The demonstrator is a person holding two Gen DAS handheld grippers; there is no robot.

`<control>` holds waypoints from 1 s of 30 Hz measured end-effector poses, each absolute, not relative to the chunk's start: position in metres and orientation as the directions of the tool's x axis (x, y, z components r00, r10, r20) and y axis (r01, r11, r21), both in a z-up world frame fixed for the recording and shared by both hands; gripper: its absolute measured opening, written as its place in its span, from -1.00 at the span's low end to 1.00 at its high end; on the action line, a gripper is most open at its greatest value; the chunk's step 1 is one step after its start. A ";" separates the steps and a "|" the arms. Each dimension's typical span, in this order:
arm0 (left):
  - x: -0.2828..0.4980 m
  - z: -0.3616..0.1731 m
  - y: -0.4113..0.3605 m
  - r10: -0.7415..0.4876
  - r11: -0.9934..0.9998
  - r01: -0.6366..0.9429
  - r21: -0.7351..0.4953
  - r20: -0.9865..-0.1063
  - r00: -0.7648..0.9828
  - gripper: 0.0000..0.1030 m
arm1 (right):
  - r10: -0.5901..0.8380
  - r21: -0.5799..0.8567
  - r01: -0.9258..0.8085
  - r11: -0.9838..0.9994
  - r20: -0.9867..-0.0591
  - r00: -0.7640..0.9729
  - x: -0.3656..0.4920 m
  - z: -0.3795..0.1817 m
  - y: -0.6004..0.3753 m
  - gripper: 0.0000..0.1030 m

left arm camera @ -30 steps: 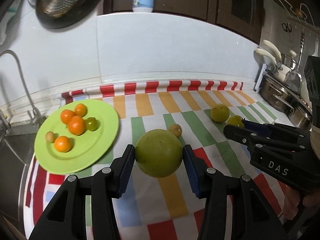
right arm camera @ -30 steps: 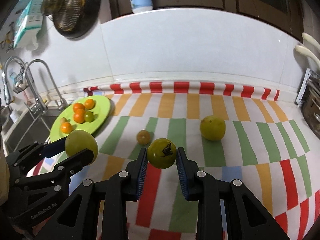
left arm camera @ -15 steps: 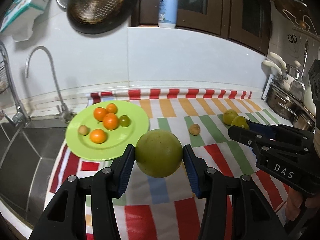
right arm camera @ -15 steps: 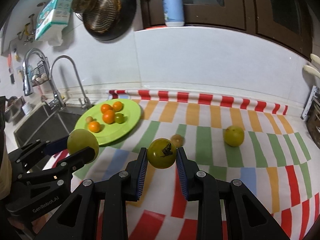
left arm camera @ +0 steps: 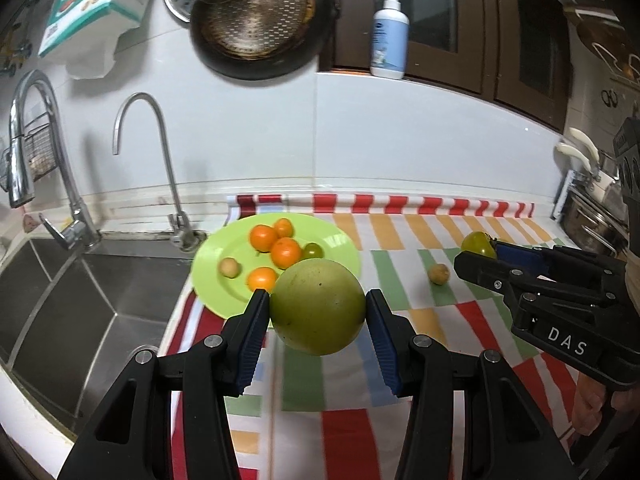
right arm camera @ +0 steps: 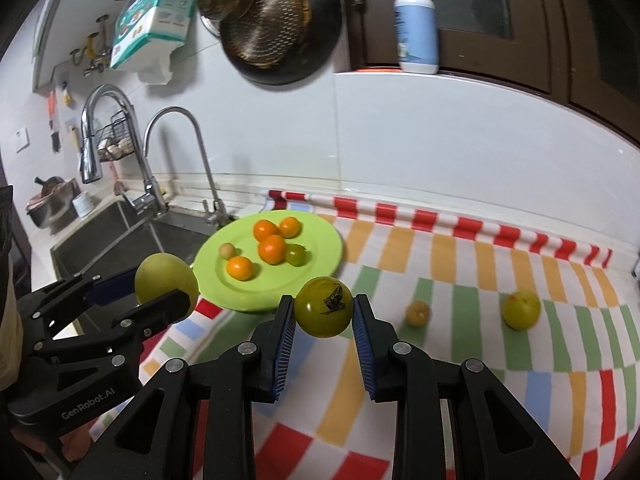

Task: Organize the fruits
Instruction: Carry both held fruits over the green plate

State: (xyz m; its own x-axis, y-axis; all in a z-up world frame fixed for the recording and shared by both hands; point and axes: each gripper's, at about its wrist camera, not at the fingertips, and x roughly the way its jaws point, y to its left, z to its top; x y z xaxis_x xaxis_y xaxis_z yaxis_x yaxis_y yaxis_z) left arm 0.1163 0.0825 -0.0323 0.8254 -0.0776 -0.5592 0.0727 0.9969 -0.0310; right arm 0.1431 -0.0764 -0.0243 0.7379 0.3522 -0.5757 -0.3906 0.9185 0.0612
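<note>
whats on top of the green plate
On the green plate lie four oranges, a small green tomato and a small tan fruit. Its near rim is covered by the held fruits.

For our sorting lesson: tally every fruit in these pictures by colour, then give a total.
Orange: 4
Green or yellow-green: 4
Tan: 2
Total: 10

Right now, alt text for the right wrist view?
Right gripper grips a green tomato above a striped cloth. Left gripper holds a larger green fruit beside a green plate of small fruits.
</note>
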 end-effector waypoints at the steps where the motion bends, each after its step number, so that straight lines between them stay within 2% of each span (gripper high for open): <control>1: 0.117 -0.033 0.085 -0.070 0.997 0.065 -0.028 -0.560 0.826 -0.05 | 0.359 0.058 -0.401 0.914 -0.576 0.735 0.146 -0.024 -0.072 -0.42; 17: 0.167 -0.049 0.129 0.001 1.000 0.008 0.013 -0.571 0.821 -0.05 | 0.419 0.050 -0.499 0.865 -0.620 0.664 0.199 -0.049 -0.012 -0.42; 30: 0.225 -0.078 0.142 -0.018 1.000 0.028 0.008 -0.597 0.802 -0.05 | 0.407 0.055 -0.506 0.861 -0.672 0.619 0.249 -0.082 0.008 -0.41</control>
